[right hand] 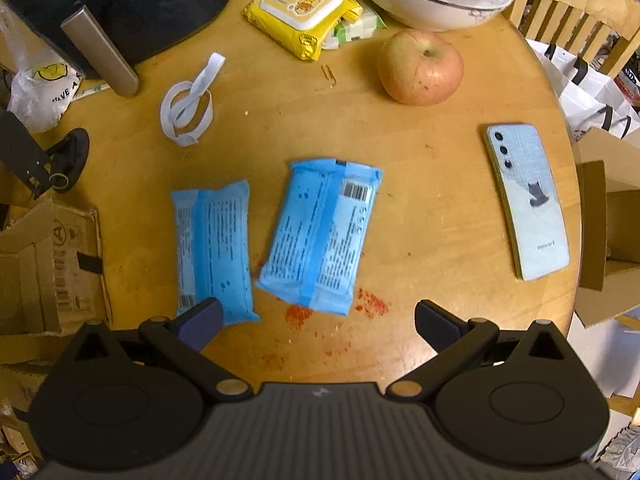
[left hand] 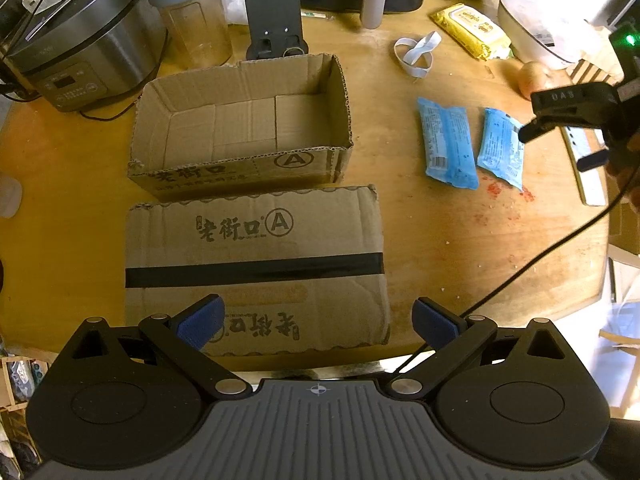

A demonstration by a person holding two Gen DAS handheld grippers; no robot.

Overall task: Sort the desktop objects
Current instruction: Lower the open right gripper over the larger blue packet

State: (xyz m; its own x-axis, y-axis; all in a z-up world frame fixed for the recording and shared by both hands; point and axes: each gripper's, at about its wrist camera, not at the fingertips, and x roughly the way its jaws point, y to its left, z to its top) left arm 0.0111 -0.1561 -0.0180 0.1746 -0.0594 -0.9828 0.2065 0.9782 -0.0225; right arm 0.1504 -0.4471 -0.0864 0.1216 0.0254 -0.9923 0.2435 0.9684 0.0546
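Note:
Two blue packets lie side by side on the round wooden table (right hand: 420, 208): the left packet (right hand: 212, 252) (left hand: 446, 142) and the right packet (right hand: 320, 232) (left hand: 502, 148). My right gripper (right hand: 318, 320) is open and empty, hovering just in front of them; it also shows in the left wrist view (left hand: 560, 144). My left gripper (left hand: 318, 320) is open and empty above a flat cardboard box lid (left hand: 256, 268). Behind the lid stands an open empty cardboard box (left hand: 240, 124).
An apple (right hand: 420, 66), a phone (right hand: 528, 200), a yellow wipes pack (right hand: 304, 12), a white elastic band (right hand: 188, 108) and a bowl (right hand: 428, 4) lie around the packets. A rice cooker (left hand: 76, 36), a shaker bottle (left hand: 192, 12) and a phone stand (left hand: 274, 20) stand behind the box.

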